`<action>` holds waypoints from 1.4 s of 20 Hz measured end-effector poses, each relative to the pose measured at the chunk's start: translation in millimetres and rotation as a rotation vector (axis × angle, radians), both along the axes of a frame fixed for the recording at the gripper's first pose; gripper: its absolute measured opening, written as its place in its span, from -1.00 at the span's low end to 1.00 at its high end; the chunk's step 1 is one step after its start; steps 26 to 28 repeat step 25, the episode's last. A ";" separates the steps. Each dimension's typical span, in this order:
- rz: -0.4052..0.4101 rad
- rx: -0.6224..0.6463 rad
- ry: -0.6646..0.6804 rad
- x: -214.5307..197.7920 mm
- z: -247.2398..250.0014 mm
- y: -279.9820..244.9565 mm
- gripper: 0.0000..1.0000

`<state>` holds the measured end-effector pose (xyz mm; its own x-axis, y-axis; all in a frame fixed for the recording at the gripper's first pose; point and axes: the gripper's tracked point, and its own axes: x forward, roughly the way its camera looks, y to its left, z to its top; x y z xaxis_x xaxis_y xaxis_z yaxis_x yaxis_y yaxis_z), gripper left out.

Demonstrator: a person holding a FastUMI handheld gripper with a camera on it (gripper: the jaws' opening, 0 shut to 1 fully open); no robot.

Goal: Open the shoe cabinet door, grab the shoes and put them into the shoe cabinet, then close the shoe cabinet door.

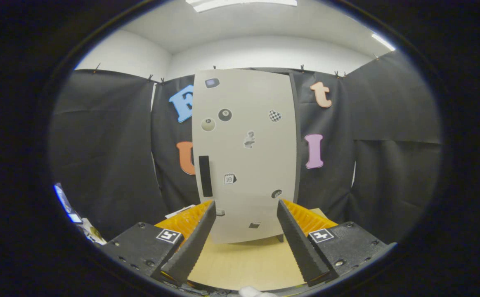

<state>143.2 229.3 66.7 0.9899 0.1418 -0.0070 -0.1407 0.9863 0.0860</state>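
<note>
Tongs (246, 206) gape wide, empty, facing the shut shoe cabinet door (244, 156).

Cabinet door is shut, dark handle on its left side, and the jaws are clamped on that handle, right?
Not clamped. In the gripper view the gripper has its jaws open and short of the shoe cabinet door. The door is shut, with the dark handle on its left side.

Cabinet door (246, 156) smooth matt panel; table (244, 264) pale wood; fingers (295, 243) ribbed.
</note>
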 end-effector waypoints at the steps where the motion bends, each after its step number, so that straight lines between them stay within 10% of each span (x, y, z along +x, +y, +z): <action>1: -0.010 -0.002 0.002 -8.4 -1.0 -6.1 0.95; 28: -0.077 -0.029 0.010 -65.6 -16.1 -46.3 0.95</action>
